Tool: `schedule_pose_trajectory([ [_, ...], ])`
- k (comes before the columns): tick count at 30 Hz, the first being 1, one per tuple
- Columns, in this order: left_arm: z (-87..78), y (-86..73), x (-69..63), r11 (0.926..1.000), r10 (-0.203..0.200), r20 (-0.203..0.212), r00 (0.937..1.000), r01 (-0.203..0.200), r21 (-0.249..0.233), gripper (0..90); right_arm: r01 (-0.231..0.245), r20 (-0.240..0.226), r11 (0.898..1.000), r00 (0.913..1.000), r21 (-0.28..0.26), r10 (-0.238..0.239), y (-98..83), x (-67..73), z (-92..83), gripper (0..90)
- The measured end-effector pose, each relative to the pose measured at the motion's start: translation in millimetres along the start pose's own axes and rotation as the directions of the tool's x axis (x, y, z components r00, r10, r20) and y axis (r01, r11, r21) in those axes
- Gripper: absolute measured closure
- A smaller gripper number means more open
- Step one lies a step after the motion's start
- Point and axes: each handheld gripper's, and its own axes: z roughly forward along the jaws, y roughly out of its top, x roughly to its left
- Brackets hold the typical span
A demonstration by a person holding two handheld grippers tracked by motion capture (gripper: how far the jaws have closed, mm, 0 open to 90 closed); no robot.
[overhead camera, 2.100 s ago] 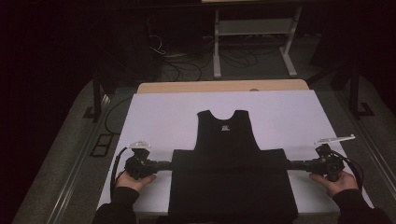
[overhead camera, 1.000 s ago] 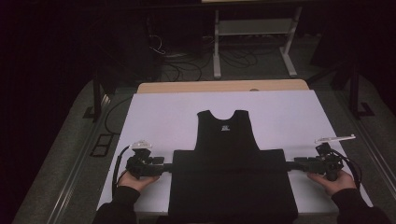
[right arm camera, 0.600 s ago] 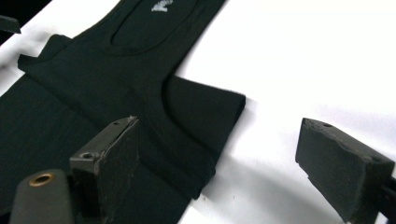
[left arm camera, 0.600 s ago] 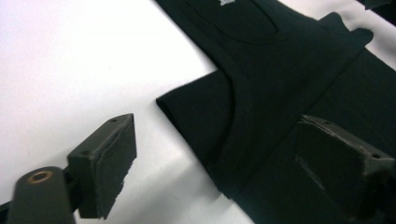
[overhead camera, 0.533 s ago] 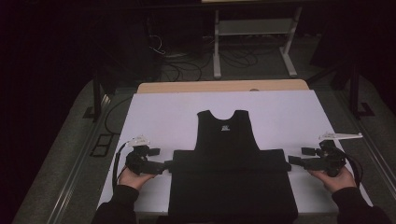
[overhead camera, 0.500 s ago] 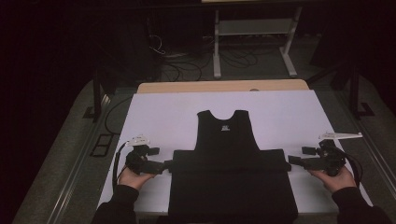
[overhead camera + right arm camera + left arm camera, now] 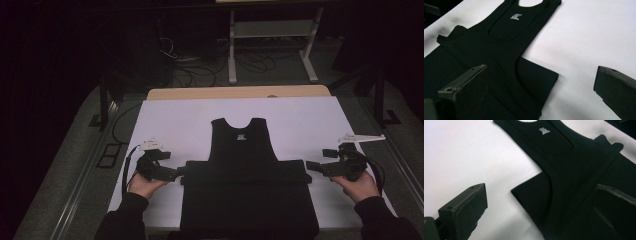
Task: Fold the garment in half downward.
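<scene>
Black jaws of left gripper (image 7: 176, 173) and right gripper (image 7: 314, 166) just spread wide, gripping nothing (2 free corners); black tank top (image 7: 248, 186) folded on white table (image 7: 175, 120). Risk: snagging fold, dragging it open

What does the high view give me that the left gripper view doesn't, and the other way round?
High view alone: both hands, the left hand-held gripper and right hand-held gripper at the two ends of the folded band, the whole white table cover, the wooden table edge and the cables on the floor beyond.
Left gripper view alone: a close look at its own jaws standing wide apart with nothing gripped, and the folded corner lying flat.
Both: the black tank top with its small white chest logo, and the jaws just opened off it.
</scene>
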Motion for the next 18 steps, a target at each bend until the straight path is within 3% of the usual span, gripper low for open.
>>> schedule_pose_trajectory([
  [3, 0.7, 3.0, 0.6, 0.9997, 0.010, 0.006, 0.9999, -0.010, -0.024, 0.0, 0.005, -0.009, 1.000, 0.9999, 0.005, -0.005, 3.2, 0.5, 3.0, 0.0],
  [18, 7.0, 15.8, 3.8, 0.9997, 0.024, 0.010, 0.9997, -0.024, 0.008, 0.0, 0.049, -0.028, 0.999, 0.9984, 0.015, -0.048, 20.8, 3.7, 9.1, 0.0],
])
